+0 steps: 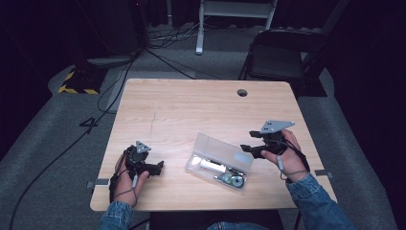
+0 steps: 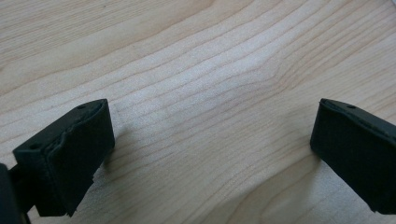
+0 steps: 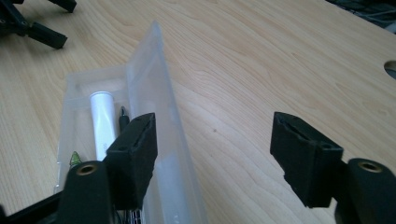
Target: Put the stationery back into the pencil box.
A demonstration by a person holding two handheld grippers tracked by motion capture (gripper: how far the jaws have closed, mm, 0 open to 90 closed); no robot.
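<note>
In the clear plastic pencil case point(image 1: 219, 163), the small items at its lower-right end point(image 1: 232, 180) are too tiny to identify — the right gripper view cuts its near end off.

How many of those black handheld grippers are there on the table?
2. The left gripper rests in a hand near the table's front-left edge, jaws wide open. The right gripper is held beside the open clear plastic case, jaws open with nothing between them.

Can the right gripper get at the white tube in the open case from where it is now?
Probably yes: the right gripper is open and empty beside the clear case, whose lid stands raised, leaving the white tube uncovered from above.
</note>
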